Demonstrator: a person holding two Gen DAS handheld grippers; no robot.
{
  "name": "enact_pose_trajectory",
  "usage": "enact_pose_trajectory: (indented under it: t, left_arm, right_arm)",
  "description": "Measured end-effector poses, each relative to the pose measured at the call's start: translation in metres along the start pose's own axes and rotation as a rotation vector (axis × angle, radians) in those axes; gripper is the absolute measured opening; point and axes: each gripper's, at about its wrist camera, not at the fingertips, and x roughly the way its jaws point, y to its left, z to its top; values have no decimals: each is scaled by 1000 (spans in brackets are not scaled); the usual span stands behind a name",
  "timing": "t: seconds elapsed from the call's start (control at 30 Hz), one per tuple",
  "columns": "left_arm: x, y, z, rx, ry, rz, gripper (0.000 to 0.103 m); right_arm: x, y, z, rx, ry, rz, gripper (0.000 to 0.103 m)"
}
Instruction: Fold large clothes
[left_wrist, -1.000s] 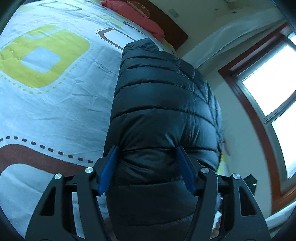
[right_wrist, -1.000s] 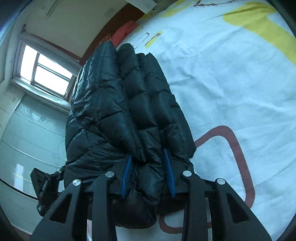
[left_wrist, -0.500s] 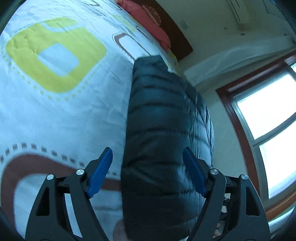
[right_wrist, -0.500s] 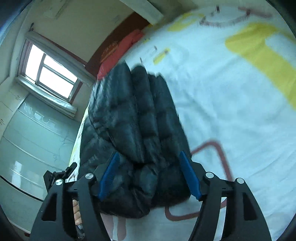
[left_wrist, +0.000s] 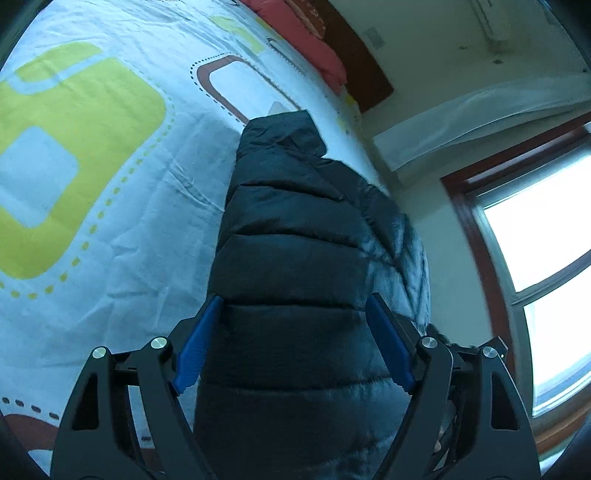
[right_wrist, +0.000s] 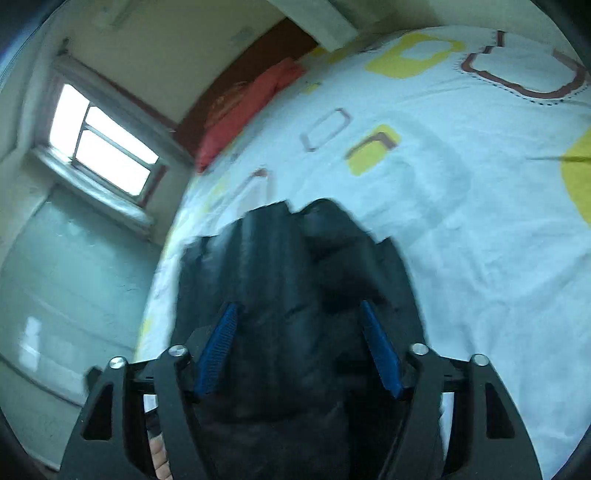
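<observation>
Straddling the folded black puffer jacket (left_wrist: 295, 295), the left gripper (left_wrist: 293, 341) stands apart. Right gripper (right_wrist: 301, 345) is closing around it, pads not yet pressing. A shallow bite risks springing the fold loose.

The black jacket (right_wrist: 295, 295) is motion-blurred, its lower end cut off.

The puffer jacket (left_wrist: 295, 280) is black with horizontal quilted bands. The bed sheet (left_wrist: 122, 206) is pale blue-white, printed with yellow-green rounded squares, brown rounded outlines and dotted borders. The pillow (right_wrist: 243, 110) is coral red, the headboard (left_wrist: 354, 55) dark brown. The window frame (left_wrist: 476, 229) is reddish-brown. Each gripper's pads (left_wrist: 197, 347) are blue on black frames.
</observation>
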Motion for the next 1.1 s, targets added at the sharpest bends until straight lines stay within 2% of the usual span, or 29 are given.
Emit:
enact_pose_trajectory:
  t: [0.07,0.2,0.3,0.57,1.1]
  left_arm:
    - [8,-1,-2,1,12,31,78]
    - [23,-7,-7,44,4,126,77]
    - [29,-9,-10,63,-5,164,78]
    - [41,5,-14,47,-3,164,80]
    - [48,4,-24,71,-50,179,81]
  right_arm:
    - [11,-9,-1,19,28,10,38]
    - [21,-24,-8,36,27,34,35]
    - [28,-39,-14,85,26,93,35]
    - [34,-52,-26,108,-4,146,34]
    - [20,-62,-48,110,-75,173,33]
